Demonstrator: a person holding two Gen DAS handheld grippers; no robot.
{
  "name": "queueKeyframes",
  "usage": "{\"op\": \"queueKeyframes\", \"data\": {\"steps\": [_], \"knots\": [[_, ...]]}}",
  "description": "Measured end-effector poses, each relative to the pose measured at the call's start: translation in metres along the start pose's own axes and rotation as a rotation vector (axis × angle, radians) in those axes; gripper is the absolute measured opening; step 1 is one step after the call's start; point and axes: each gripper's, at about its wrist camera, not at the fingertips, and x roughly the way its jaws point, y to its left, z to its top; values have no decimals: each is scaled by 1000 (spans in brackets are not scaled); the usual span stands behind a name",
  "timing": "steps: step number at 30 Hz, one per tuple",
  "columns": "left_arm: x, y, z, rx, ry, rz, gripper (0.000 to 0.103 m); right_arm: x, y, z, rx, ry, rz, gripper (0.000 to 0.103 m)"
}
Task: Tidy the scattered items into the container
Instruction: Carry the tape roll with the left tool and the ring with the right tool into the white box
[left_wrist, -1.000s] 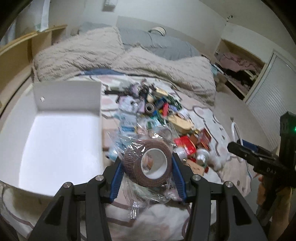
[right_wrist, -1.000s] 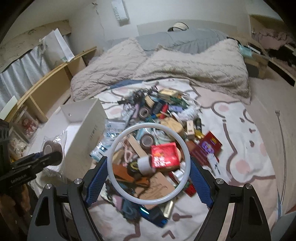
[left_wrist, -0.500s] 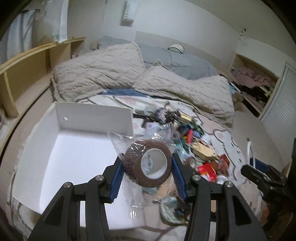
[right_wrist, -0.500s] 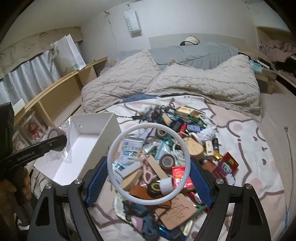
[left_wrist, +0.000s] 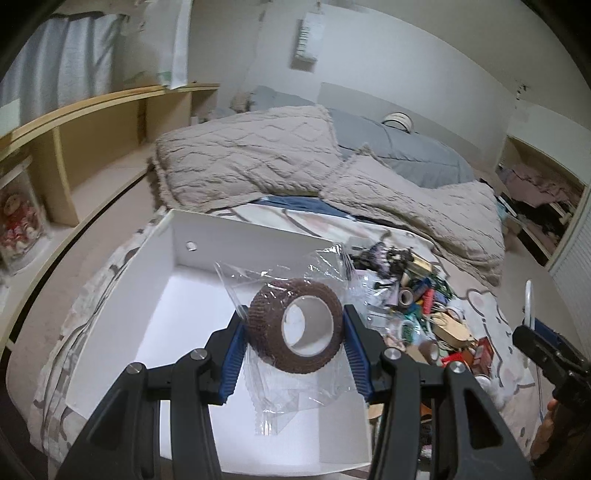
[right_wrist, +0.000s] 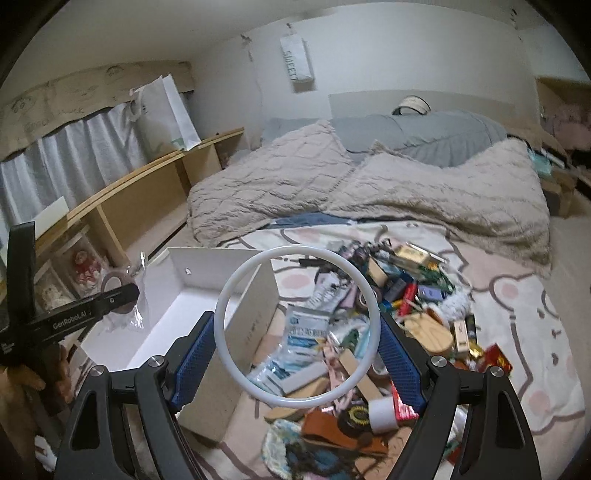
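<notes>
Left gripper (left_wrist: 294, 330): clamped a bagged brown tape roll (left_wrist: 294, 325) — over the white box (left_wrist: 122, 314).
Right gripper (right_wrist: 297, 336): pinched a white ring (right_wrist: 236, 280) — beside the box.

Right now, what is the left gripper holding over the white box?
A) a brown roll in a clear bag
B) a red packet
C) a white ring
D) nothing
A: the left gripper pinches a brown roll wrapped in a clear bag, above the white box; the white ring is in the right gripper.

left wrist: close above white box (left_wrist: 110, 302), facing bed | right wrist: beside it | shared: box, clutter pile (right_wrist: 388, 314)
</notes>
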Motion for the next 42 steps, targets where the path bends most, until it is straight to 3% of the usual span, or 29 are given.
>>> {"op": "queueKeyframes", "data": {"steps": [12,13,29,42], "knots": [[14,28,-6,-50,30,50,49,40,55,14,-107,20,72,85],[17,32,-7,-43,47,27,49,46,61,14,-113,25,90,85],[38,73,-27,-65,125,141,49,102,124,-13,-163,159,249,85],[46,101,-32,-93,167,154,49,139,141,-44,-220,315,205,85]]}}
